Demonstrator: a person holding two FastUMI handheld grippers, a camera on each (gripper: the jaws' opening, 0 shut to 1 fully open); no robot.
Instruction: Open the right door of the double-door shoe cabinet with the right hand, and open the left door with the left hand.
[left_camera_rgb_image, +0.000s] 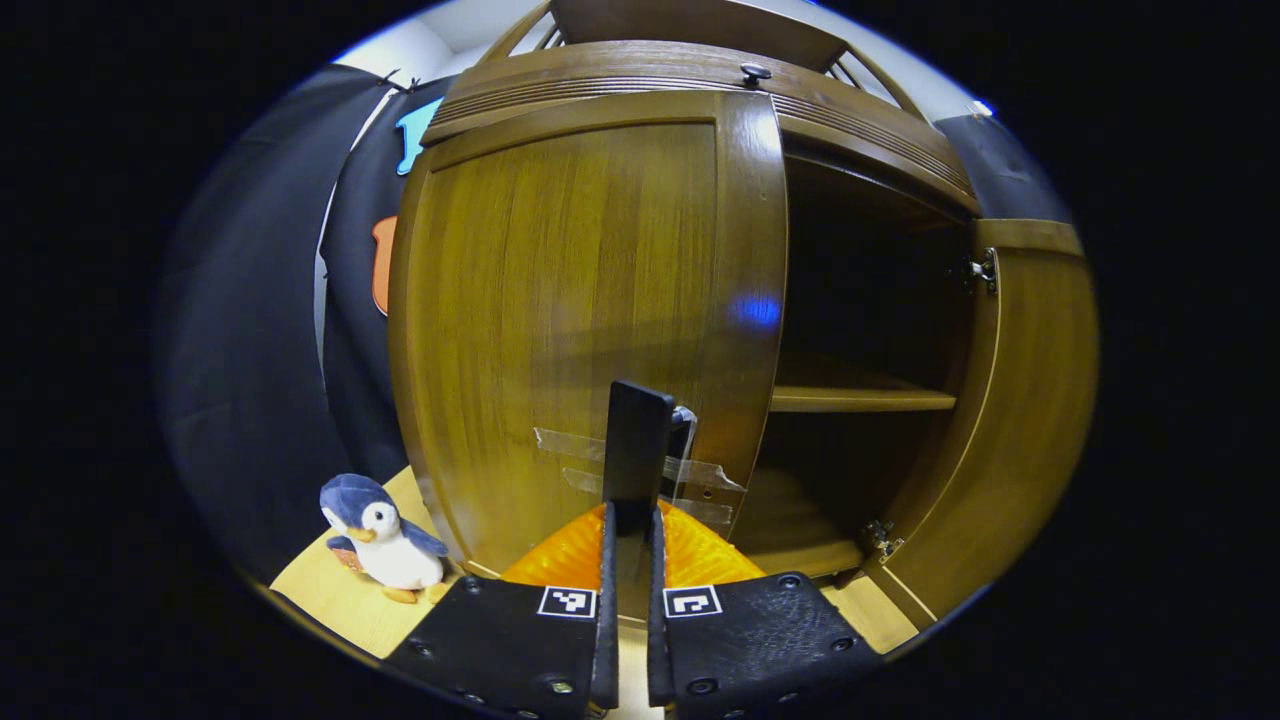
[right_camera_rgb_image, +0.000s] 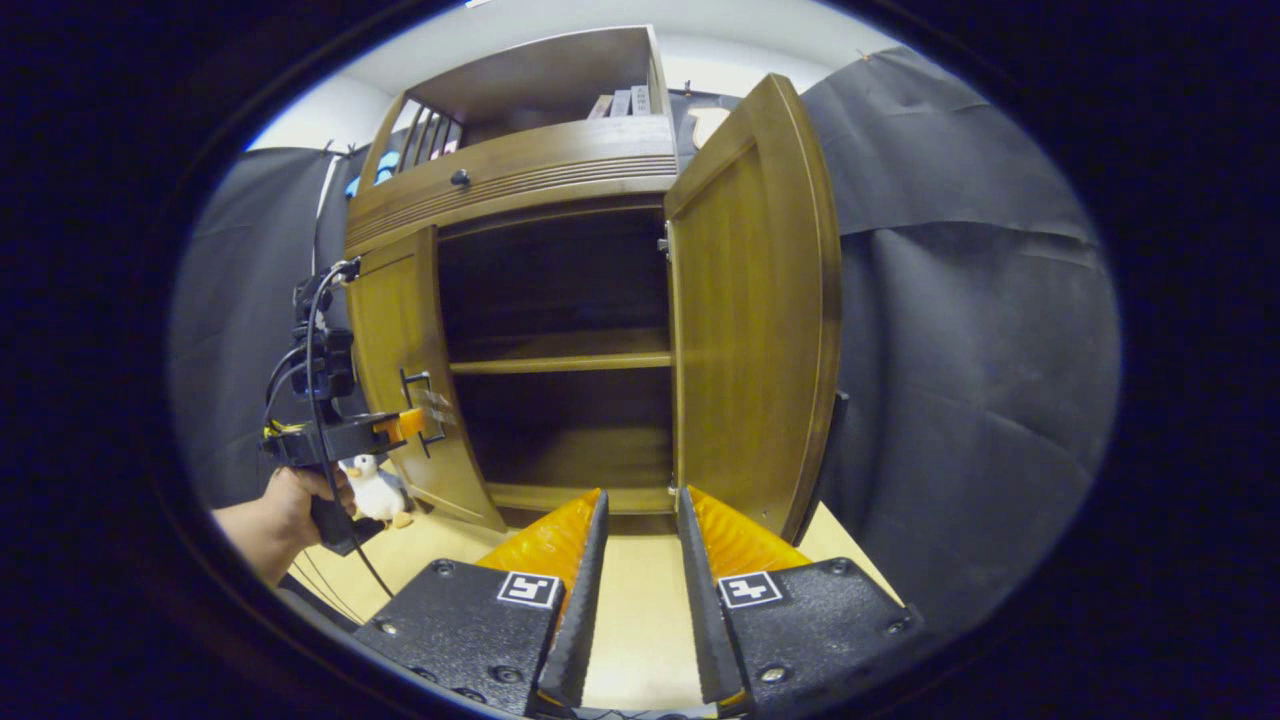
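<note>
The brown wooden shoe cabinet (left_camera_rgb_image: 620, 80) fills the left gripper view. My left gripper (left_camera_rgb_image: 632, 515) is shut on the dark upright handle (left_camera_rgb_image: 640, 440) of the left door (left_camera_rgb_image: 560, 320), which stands a little ajar. The right door (left_camera_rgb_image: 1030, 400) is swung wide open, baring the shelf (left_camera_rgb_image: 860, 400). In the right gripper view my right gripper (right_camera_rgb_image: 640, 495) is open and holds nothing, just in front of the open right door (right_camera_rgb_image: 750, 320). Farther left, a hand (right_camera_rgb_image: 285, 510) holds the left gripper (right_camera_rgb_image: 400, 425) at the left door's handle (right_camera_rgb_image: 420, 400).
A small plush penguin (left_camera_rgb_image: 380, 535) stands on the light wooden floor board (left_camera_rgb_image: 330, 590), left of the cabinet. Black cloth walls (right_camera_rgb_image: 960, 350) close in on both sides. The cabinet's upper shelf holds some books (right_camera_rgb_image: 620, 102).
</note>
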